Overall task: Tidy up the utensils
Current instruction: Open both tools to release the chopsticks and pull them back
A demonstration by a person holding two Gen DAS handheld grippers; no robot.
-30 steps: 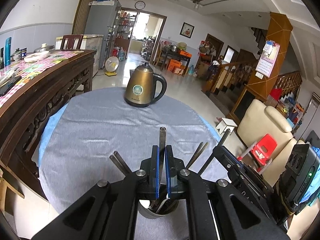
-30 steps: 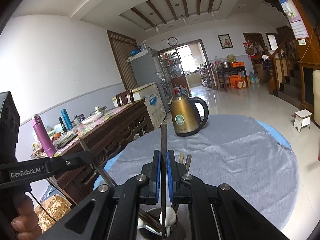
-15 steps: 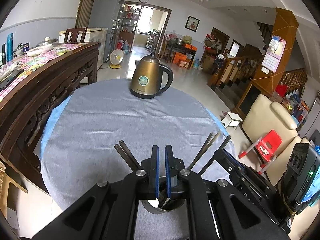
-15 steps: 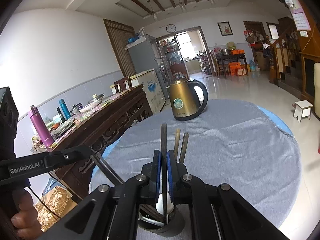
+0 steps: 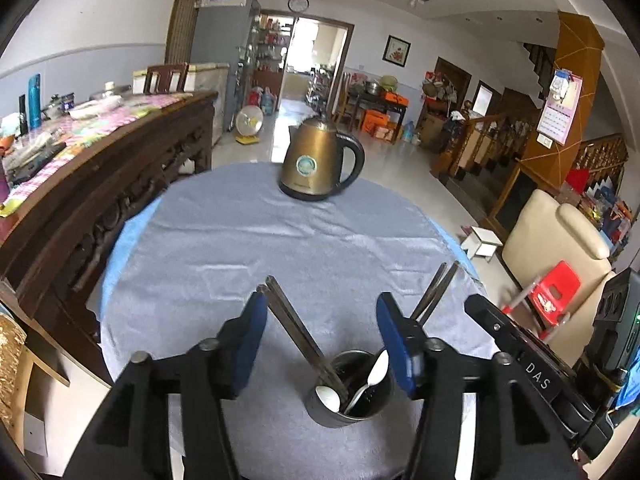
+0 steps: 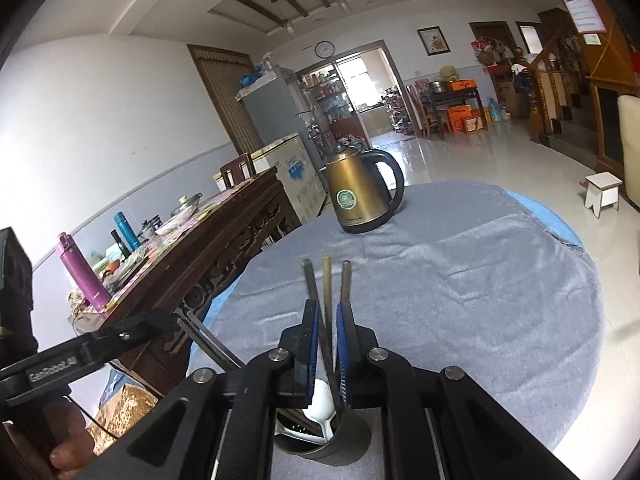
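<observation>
A dark metal utensil cup (image 5: 347, 396) stands on the grey tablecloth at the near edge, just below both grippers. It holds two white spoons (image 5: 374, 372) and several dark chopsticks (image 5: 294, 326) that lean outward. My left gripper (image 5: 322, 342) is open and empty above the cup. In the right wrist view the cup (image 6: 328, 442) sits under my right gripper (image 6: 327, 354), whose blue pads stand slightly apart around the chopsticks (image 6: 326, 292), which rest in the cup beside a white spoon (image 6: 320, 404).
A gold electric kettle (image 5: 318, 164) stands at the far side of the round table (image 5: 240, 248). A dark carved wooden sideboard (image 5: 100, 184) with bottles and dishes runs along the left. A cream armchair (image 5: 560, 248) and red stool are on the right.
My left gripper let go of its chopstick into the cup and opened wide. My right gripper lowered its chopstick into the cup and its pads have parted slightly.
</observation>
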